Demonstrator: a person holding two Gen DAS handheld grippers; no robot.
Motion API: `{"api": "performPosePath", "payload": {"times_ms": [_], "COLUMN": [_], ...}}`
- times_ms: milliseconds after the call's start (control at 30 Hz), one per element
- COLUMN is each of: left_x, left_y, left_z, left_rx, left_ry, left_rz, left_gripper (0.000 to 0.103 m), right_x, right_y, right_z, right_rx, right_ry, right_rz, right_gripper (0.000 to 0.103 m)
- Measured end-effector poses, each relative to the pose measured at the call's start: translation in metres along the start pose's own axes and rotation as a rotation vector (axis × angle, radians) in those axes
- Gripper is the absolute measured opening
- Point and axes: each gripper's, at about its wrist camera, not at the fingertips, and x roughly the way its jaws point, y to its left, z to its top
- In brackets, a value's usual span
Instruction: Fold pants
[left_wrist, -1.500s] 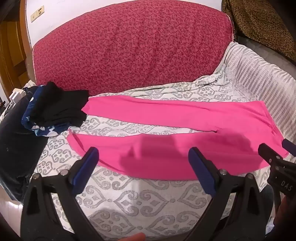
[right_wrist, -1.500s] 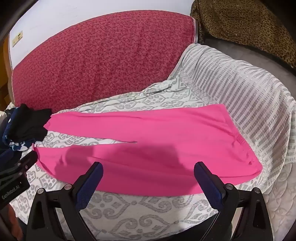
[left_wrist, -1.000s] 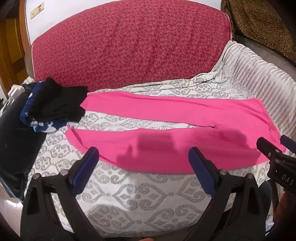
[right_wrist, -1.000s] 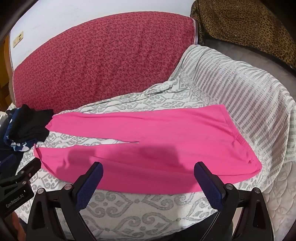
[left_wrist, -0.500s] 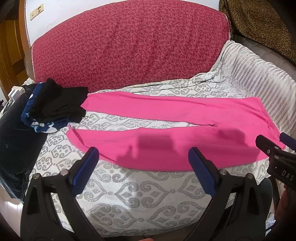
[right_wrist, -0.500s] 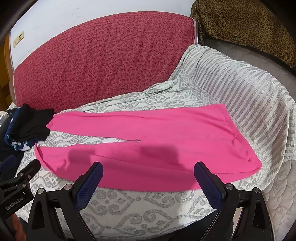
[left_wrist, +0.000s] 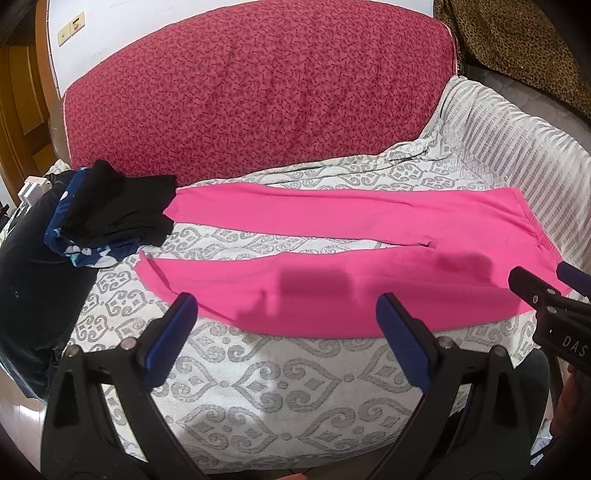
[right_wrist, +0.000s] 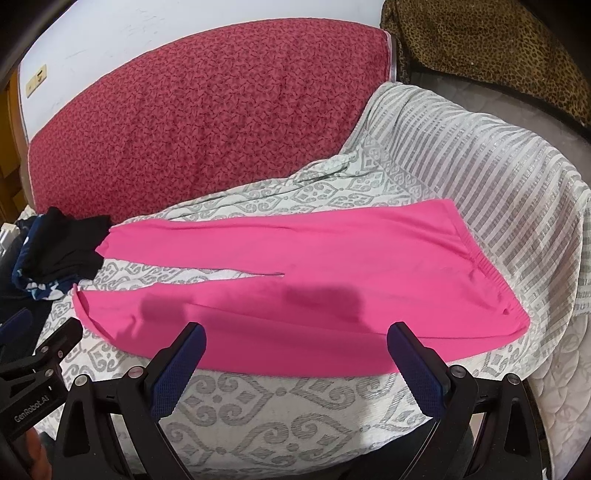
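Pants (left_wrist: 332, 266): pink, spread flat on the patterned cover, waistband toward the right edge of the bed, both legs running out to the left with a narrow gap between them.
Left gripper (left_wrist: 284, 319): fingers spread wide apart, holding nothing, hovering over the near edge of the bed just short of the near leg.
Right gripper (right_wrist: 295, 349): fingers likewise wide apart and empty, above the near edge, close to the near side of the pants by the seat.
Each gripper in the other's view: the right one shows at the right border of the left wrist view beside the waistband; the left one at the left border of the right wrist view near the leg cuffs.
Shadows: two dark patches fall on the near leg and seat of the pants.
Cover (right_wrist: 295, 406): white with grey scroll pattern, lying under the pants.
Striped blanket (right_wrist: 498, 166): grey and white, draped past the waistband at the right edge.
Dark clothes (left_wrist: 110, 214): black and blue pile at the left edge, touching the far leg's cuff.
Cushion (left_wrist: 258, 92): red patterned, upright along the far edge.
Leopard-print fabric (right_wrist: 480, 44): at the far right corner.
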Motion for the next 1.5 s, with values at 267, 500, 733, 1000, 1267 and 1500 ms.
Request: {"api": "performPosePath", "payload": {"times_ms": [267, 500, 733, 1000, 1267, 1500], "left_x": [0.0024, 0.0061, 0.0073, 0.0082, 0.008, 0.0077], "left_y": [-0.0016, -0.0018, -0.0026, -0.0037, -0.0025, -0.0003], "left_z": [-0.003, -0.0055, -0.0056, -0.006, -0.0063, -0.0063], "left_rx": [0.01, 0.011, 0.011, 0.015, 0.015, 0.016], "left_ry": [0.007, 0.021, 0.029, 0.029, 0.029, 0.027], "left_rz": [-0.003, -0.004, -0.004, -0.011, -0.01, -0.015], "left_gripper": [0.097, 0.097, 0.097, 0.097, 0.097, 0.097], "right_x": [0.002, 0.0042, 0.0056, 0.0067, 0.0073, 0.0069], "right_y": [-0.0027, -0.0033, -0.0028, -0.003, -0.0032, -0.0046], "right_z": [-0.0027, -0.0046, -0.0059, -0.0064, -0.0076, -0.0072], "right_rx": [0.009, 0.009, 0.004, 0.002, 0.002, 0.012], "right_ry": [0.004, 0.009, 0.012, 0.013, 0.015, 0.011], "right_rz": [0.001, 0.01, 0.022, 0.022, 0.022, 0.03], "right_gripper": [0.1, 0.096, 0.091, 0.089, 0.082, 0.077]}}
